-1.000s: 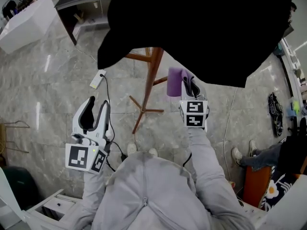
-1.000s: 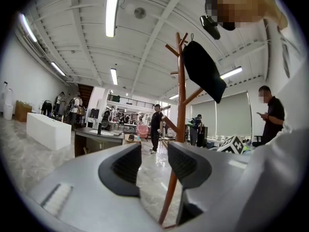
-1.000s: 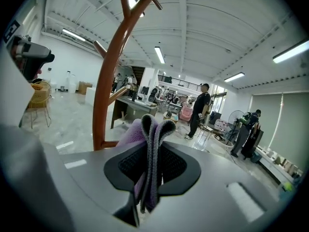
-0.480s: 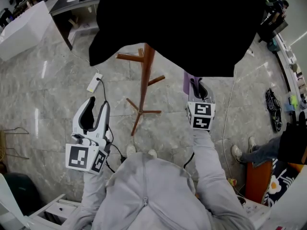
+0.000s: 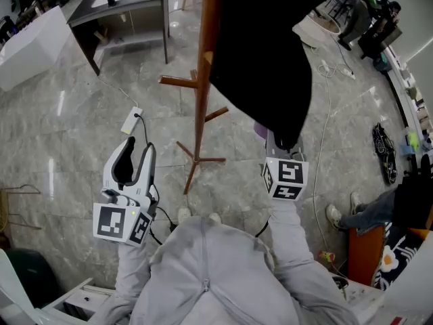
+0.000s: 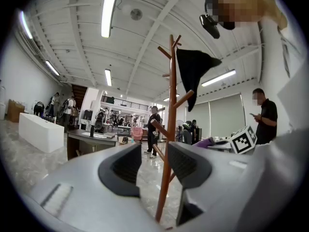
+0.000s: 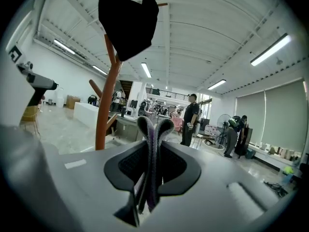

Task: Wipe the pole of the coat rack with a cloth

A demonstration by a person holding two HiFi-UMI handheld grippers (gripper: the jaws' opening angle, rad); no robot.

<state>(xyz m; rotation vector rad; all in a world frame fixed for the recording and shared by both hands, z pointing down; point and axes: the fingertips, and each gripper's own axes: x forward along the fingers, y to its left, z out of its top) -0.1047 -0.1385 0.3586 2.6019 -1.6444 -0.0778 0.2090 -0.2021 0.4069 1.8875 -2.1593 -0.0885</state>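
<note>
Right gripper [image 7: 153, 129] clenched on folded purple cloth [image 7: 150, 149] — not touching brown wooden coat-rack pole [image 5: 200, 93], standing on floor [image 5: 81, 114] between grippers. Left gripper [image 6: 150, 164] released, empty. Next: press cloth flat to pole — stroke lengthwise.

The floor [image 5: 67, 114] is glossy grey stone tile, streaked with reflections of lamps. In the upper left of the head view stands a long white counter [image 5: 30, 42], and right of it, along the top edge, a grey desk [image 5: 128, 5]. A white power strip [image 5: 132, 120] lies on the tiles left of centre. In the left gripper view, long tube lights [image 6: 108, 8] run across a white ribbed ceiling, and tall shaded windows [image 6: 224, 117] fill the right side. A standing fan [image 7: 223, 122] shows at the right of the right gripper view.
</note>
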